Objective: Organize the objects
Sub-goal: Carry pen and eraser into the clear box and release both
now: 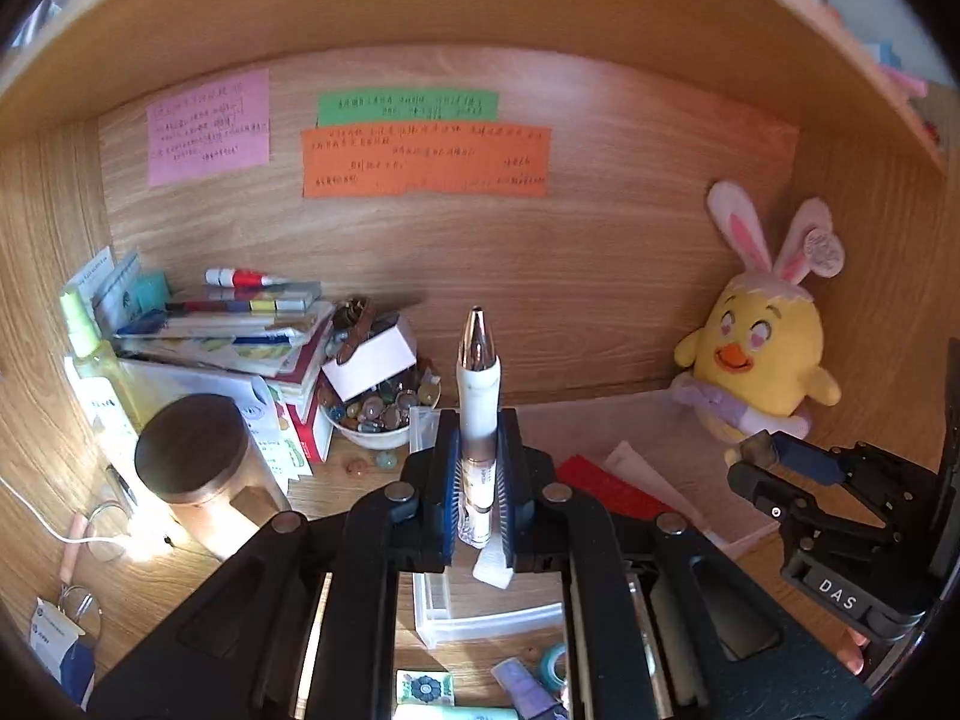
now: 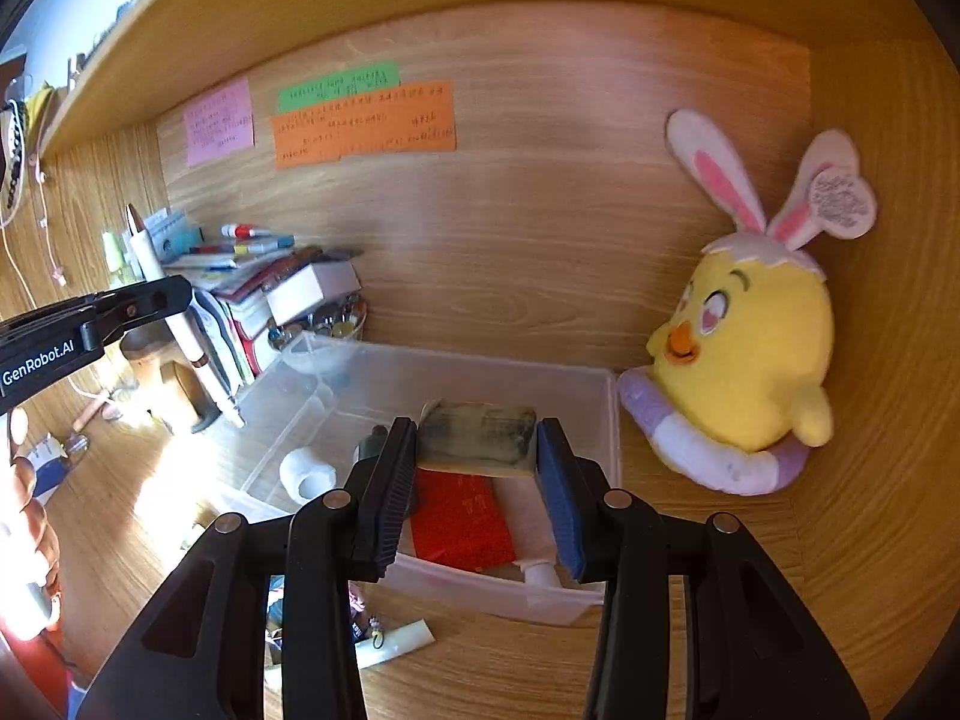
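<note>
My left gripper point(image 1: 478, 468) is shut on a white pen-shaped tube with a silver tip point(image 1: 478, 384), held upright above the desk; the tube also shows in the right wrist view point(image 2: 174, 312). My right gripper point(image 2: 477, 450) is shut on a flat greenish-grey block point(image 2: 477, 435) and holds it over a clear plastic bin point(image 2: 606, 420). The bin holds a red packet point(image 2: 462, 519) and a pale pink item point(image 2: 528, 525). In the left wrist view the right gripper point(image 1: 759, 450) holds the block near the bin point(image 1: 600, 420).
A yellow plush chick with rabbit ears point(image 2: 750, 348) sits right of the bin. A stack of books and pens point(image 1: 240, 324), a bowl of beads point(image 1: 384, 414), a white box point(image 1: 372, 360), a jar with a dark lid point(image 1: 192, 450) and a yellow bottle point(image 1: 90, 348) crowd the left. Small items point(image 2: 390, 639) lie in front.
</note>
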`<state>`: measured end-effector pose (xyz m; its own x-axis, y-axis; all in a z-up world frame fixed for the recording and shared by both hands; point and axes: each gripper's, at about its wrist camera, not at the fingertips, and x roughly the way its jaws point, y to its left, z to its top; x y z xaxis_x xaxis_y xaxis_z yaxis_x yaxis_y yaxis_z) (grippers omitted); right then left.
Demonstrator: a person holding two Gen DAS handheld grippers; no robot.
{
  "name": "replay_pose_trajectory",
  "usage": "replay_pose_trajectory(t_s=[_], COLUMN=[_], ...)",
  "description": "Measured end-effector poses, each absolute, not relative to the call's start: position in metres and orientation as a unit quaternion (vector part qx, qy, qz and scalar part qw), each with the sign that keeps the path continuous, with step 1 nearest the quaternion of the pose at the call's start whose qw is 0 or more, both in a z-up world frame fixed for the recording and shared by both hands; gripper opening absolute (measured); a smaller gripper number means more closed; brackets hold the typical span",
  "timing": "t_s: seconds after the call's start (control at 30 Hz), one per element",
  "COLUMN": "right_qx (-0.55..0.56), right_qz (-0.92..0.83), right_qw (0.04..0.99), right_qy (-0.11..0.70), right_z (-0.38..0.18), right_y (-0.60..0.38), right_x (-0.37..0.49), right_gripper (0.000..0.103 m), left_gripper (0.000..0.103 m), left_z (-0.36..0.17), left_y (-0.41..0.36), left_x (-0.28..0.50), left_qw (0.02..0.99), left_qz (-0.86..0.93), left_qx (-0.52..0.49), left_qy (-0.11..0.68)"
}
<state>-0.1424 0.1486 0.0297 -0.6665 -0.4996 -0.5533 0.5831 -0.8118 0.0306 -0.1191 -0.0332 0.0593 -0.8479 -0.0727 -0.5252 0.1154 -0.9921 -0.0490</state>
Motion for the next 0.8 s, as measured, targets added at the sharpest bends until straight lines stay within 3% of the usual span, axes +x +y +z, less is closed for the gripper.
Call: replay_pose_trajectory(t_s=[0.37, 0.8], right_qx=[0.336, 0.362], right_qz=[-0.890, -0.883], right_qw=[0.295, 0.281], right_qy=[0.091, 0.104], right_z=[-0.013, -0.028], right_y=[0.134, 0.130], right_x=[-0.168, -0.179], right_gripper=[0.037, 0.038], left_gripper=[0.010, 0.011], left_z=[0.012, -0.004], left_y=[-0.034, -0.017], left_x=[-0.154, -0.163], left_qw=[0.045, 0.023], left_qz=[-0.940, -0.936], left_qx=[0.338, 0.352], left_qy=[0.021, 0.004])
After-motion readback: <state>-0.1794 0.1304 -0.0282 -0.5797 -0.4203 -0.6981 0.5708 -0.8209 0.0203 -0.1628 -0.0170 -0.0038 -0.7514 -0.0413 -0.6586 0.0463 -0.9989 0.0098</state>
